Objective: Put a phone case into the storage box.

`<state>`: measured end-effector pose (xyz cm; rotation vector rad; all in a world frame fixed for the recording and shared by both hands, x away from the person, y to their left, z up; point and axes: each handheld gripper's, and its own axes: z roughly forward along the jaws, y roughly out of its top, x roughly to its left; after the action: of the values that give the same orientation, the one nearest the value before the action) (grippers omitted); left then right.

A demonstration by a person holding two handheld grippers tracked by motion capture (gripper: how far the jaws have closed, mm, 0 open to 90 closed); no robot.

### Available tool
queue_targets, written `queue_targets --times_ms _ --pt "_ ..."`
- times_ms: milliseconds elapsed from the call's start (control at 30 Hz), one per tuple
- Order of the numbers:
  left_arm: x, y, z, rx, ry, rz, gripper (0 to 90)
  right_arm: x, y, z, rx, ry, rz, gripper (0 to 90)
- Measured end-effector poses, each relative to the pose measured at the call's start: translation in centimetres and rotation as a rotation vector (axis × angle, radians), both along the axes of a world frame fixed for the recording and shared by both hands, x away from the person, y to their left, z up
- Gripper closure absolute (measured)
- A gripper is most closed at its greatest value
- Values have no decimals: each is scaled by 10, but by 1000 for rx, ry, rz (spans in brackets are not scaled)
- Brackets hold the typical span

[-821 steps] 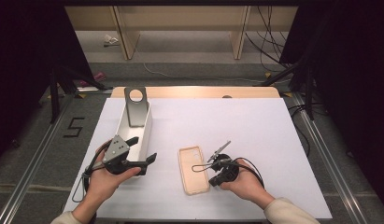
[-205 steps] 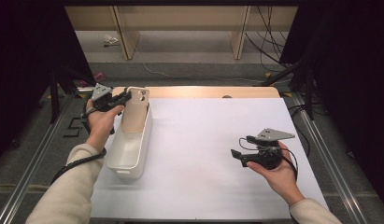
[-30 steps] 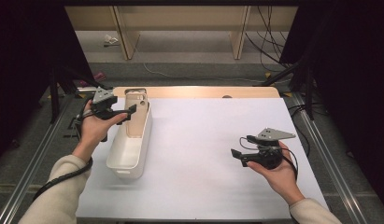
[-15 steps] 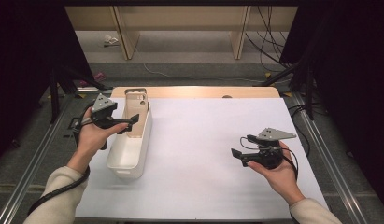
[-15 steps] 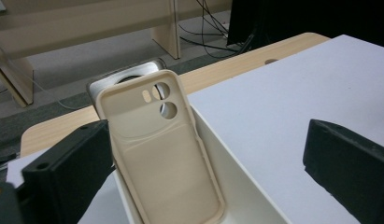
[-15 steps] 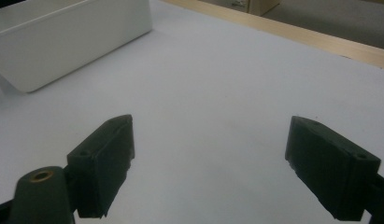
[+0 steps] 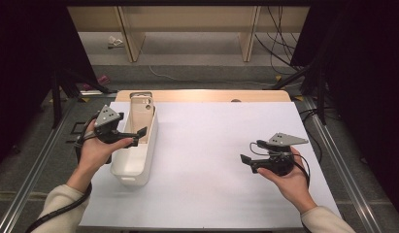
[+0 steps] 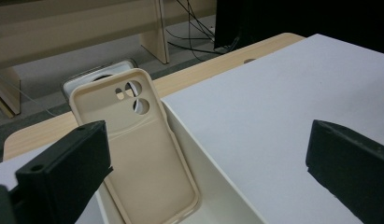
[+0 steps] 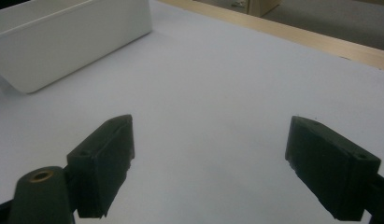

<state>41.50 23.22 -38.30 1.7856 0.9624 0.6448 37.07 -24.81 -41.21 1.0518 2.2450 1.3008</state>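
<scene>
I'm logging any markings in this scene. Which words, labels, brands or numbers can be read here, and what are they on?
None can be read.
The beige phone case leaning in the white bin carries no print.
The bin's walls and the white table sheet are plain as well.

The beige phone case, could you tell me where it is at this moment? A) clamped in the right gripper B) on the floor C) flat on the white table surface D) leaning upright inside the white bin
D: the beige phone case stands tilted against the end wall inside the white bin, free of the open left gripper.
</scene>
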Motion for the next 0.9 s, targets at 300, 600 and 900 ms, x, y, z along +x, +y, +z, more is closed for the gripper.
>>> queue_targets --times_ms 300,600,900 --pt "-13 -6 -6 12 0 -34 0 0 0 0 2 -1 1 165" --pt "-26 -9 -13 6 1 -54 0 -1 0 1 2 -3 2 165" --pt "-40 -11 -17 8 9 -86 0 -1 0 1 2 -4 1 165"
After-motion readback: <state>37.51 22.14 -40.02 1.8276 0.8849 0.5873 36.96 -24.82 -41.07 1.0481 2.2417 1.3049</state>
